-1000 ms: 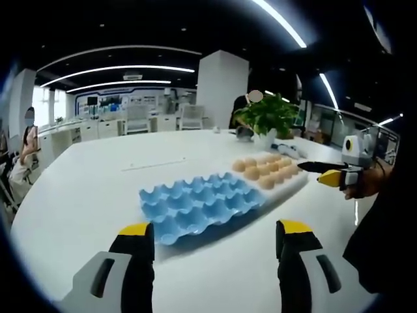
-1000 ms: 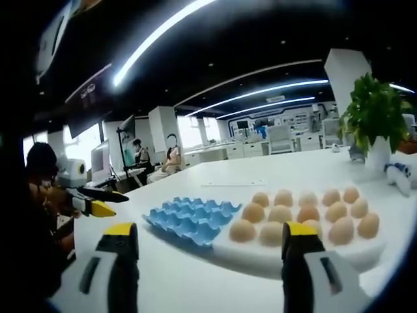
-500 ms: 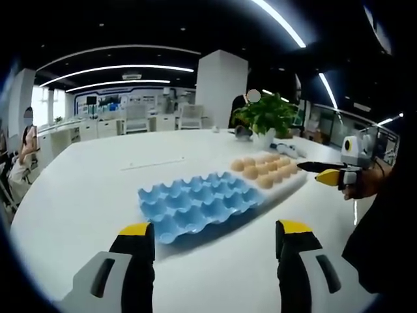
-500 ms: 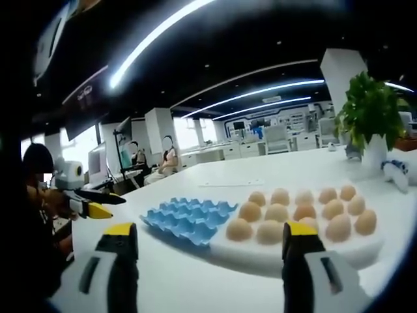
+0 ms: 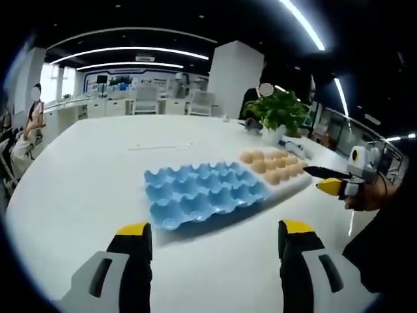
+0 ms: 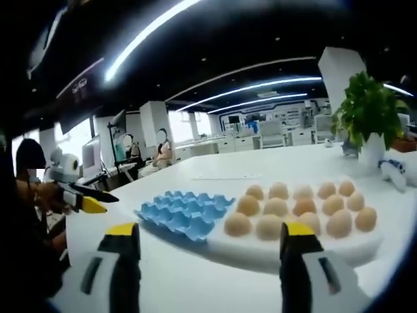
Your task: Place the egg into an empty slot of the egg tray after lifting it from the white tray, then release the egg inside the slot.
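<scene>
A blue egg tray (image 5: 202, 193) with empty slots lies on the white table, and it also appears in the right gripper view (image 6: 182, 210). Beside it a white tray (image 6: 306, 244) holds several brown eggs (image 6: 273, 225); from the left gripper view those eggs (image 5: 273, 164) lie past the blue tray's far right end. My left gripper (image 5: 212, 244) stands open over the table in front of the blue tray, nothing between its fingers. My right gripper (image 6: 207, 244) is open too, close to the white tray's near edge. Each gripper shows from the side in the other view, the right (image 5: 332, 180) and the left (image 6: 81, 197).
A potted green plant (image 6: 365, 117) stands behind the white tray. A small white and blue object (image 6: 394, 171) lies beside the plant. The person's dark sleeve (image 5: 384, 241) is at the right of the left gripper view. People sit at desks far behind the table.
Both views have shifted slightly with the hands; the left view now sits a little higher over the blue tray. Both grippers stay open, and the eggs and trays have not moved.
</scene>
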Demonstrator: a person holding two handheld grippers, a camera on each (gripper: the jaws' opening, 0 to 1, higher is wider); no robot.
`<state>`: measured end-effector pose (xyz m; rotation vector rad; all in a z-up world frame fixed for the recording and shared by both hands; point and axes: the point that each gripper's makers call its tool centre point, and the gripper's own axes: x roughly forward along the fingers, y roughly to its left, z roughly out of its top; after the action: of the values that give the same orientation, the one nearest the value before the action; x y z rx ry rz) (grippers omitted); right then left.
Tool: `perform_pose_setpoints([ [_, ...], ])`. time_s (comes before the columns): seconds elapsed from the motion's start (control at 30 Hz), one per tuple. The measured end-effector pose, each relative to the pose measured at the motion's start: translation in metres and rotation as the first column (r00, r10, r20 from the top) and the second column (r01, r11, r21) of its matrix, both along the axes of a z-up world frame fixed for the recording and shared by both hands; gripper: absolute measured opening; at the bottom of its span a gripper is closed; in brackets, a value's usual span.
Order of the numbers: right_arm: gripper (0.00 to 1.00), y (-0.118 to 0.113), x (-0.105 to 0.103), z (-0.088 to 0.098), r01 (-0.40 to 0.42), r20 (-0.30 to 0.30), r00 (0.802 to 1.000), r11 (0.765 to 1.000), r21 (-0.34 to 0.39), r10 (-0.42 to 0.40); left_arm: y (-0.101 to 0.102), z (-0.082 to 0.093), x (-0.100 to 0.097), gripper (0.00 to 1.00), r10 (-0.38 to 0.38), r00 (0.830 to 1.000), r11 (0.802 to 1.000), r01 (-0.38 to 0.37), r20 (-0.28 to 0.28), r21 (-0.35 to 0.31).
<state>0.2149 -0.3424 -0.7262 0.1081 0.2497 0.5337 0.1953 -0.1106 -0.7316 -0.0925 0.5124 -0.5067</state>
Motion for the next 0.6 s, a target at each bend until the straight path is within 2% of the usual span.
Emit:
perform_pose_setpoints([
  [0.07, 0.87, 0.002, 0.004, 0.002, 0.018, 0.011, 1.0, 1.0, -0.009, -0.017, 0.005, -0.004, -0.002, 0.8, 0.024, 0.998, 1.0, -0.023, -0.065, 0.014],
  [0.13, 0.86, 0.001, 0.011, 0.007, 0.065, 0.024, 0.998, 0.998, -0.013, -0.065, 0.004, 0.006, 0.001, 0.83, 0.019, 0.998, 1.0, -0.02, -0.06, -0.01],
  [0.17, 0.85, 0.001, 0.014, 0.008, 0.085, 0.029, 0.996, 0.996, -0.013, -0.085, 0.003, 0.013, 0.003, 0.84, 0.029, 0.998, 0.998, -0.031, -0.049, -0.046],
  [0.23, 0.84, 0.003, 0.018, 0.01, 0.112, 0.012, 0.994, 0.994, -0.003, -0.112, 0.006, 0.023, 0.007, 0.81, 0.047, 0.997, 0.995, -0.053, -0.065, -0.085],
  [0.27, 0.84, 0.005, 0.019, 0.011, 0.115, 0.015, 0.993, 0.993, 0.005, -0.115, 0.01, 0.029, 0.013, 0.8, 0.082, 0.996, 0.993, -0.085, -0.039, -0.087],
  [0.3, 0.84, 0.007, 0.019, 0.013, 0.117, 0.021, 0.993, 0.993, 0.012, -0.117, 0.012, 0.031, 0.014, 0.79, 0.096, 0.994, 0.992, -0.099, -0.048, -0.08],
  [0.37, 0.83, 0.015, 0.019, 0.018, 0.118, 0.043, 0.992, 0.993, 0.007, -0.118, 0.014, 0.037, 0.017, 0.78, 0.091, 0.996, 0.993, -0.093, -0.027, -0.071],
  [0.4, 0.84, 0.018, 0.019, 0.019, 0.122, 0.054, 0.991, 0.992, -0.008, -0.122, 0.015, 0.041, 0.02, 0.78, 0.094, 0.996, 0.991, -0.095, -0.012, -0.094],
  [0.47, 0.84, 0.023, 0.019, 0.019, 0.126, 0.061, 0.99, 0.992, -0.018, -0.125, 0.015, 0.051, 0.026, 0.81, 0.098, 0.993, 0.99, -0.09, 0.063, -0.111],
  [0.5, 0.84, 0.023, 0.019, 0.019, 0.132, 0.061, 0.99, 0.991, -0.026, -0.131, 0.011, 0.056, 0.024, 0.82, 0.053, 0.993, 0.996, -0.044, 0.103, -0.083],
  [0.53, 0.84, 0.024, 0.019, 0.019, 0.138, 0.067, 0.989, 0.99, -0.033, -0.135, 0.009, 0.057, 0.021, 0.83, 0.037, 0.994, 0.997, -0.029, 0.1, -0.078],
  [0.57, 0.84, 0.024, 0.019, 0.018, 0.14, 0.067, 0.988, 0.99, -0.034, -0.137, 0.006, 0.056, 0.018, 0.86, -0.026, 0.993, 0.999, 0.029, 0.113, -0.024],
  [0.6, 0.84, 0.024, 0.02, 0.018, 0.145, 0.066, 0.988, 0.989, -0.038, -0.142, 0.008, 0.054, 0.019, 0.86, 0.021, 0.997, 0.999, -0.019, 0.068, -0.029],
])
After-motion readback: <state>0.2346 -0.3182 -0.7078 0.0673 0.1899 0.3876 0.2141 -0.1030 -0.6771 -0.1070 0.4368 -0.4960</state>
